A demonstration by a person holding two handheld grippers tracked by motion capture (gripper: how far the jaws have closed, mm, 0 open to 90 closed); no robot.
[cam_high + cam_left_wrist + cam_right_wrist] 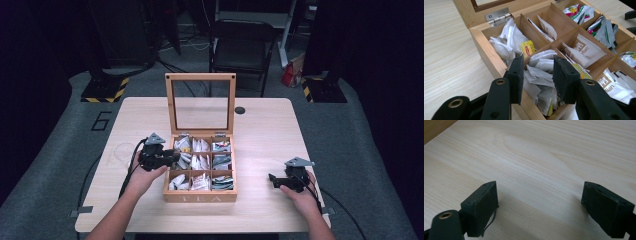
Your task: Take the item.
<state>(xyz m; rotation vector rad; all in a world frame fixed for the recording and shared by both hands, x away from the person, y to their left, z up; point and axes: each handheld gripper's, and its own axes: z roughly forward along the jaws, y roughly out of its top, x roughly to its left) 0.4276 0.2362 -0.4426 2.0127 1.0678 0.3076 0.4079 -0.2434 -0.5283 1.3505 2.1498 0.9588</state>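
Crumpled white tea bags [541, 72] lie heaped without clear direction between the left gripper [536, 72]'s parted jaws, box [200, 196] at three o'clock.

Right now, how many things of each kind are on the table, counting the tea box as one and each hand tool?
Tea box: 1
Hand tools, left tool and right tool: 2
Total: 3

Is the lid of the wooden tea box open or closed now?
Open. The lid stands upright behind the tea box, and the tea bags in the compartments lie uncovered.
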